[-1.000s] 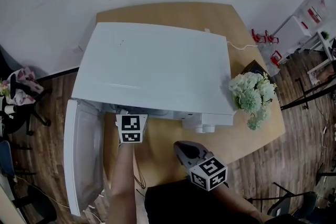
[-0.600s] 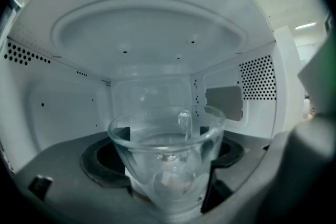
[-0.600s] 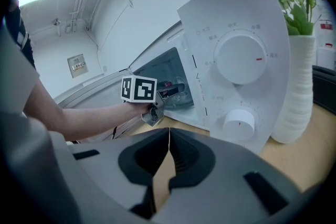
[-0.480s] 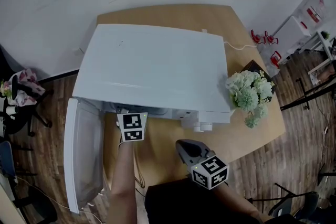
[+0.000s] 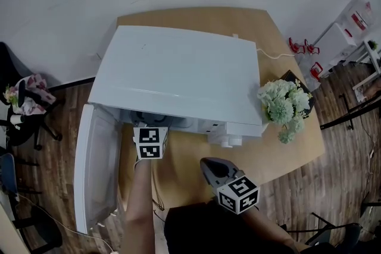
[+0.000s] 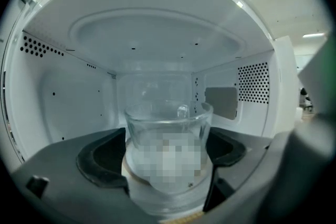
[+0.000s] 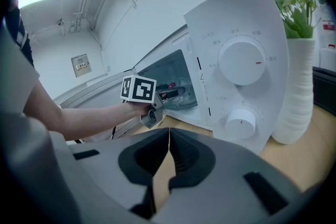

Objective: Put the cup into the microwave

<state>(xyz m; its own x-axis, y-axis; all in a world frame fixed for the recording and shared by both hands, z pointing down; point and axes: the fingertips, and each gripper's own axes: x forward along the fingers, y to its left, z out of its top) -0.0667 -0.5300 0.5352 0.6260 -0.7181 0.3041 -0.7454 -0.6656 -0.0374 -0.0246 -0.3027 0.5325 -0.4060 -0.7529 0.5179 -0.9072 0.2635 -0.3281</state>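
The white microwave (image 5: 178,77) stands on the wooden table with its door (image 5: 95,169) swung open to the left. My left gripper (image 6: 167,136) reaches into the cavity, and only its marker cube (image 5: 150,143) shows in the head view. A clear glass cup (image 6: 167,134) stands upright between its dark pads (image 6: 100,157). The jaws are opening and stand wide on either side of the cup. My right gripper (image 7: 169,136) hovers low over the table in front of the control panel (image 7: 239,68), shut and empty.
A white vase of pale green flowers (image 5: 283,110) stands at the microwave's right corner, close to my right gripper. The open door blocks the left side. A white cable (image 5: 274,55) runs off the back right. Bare wooden table (image 5: 184,178) lies under both arms.
Only the head camera has shifted slightly. My left gripper stays at the microwave's opening and the right gripper has not moved.
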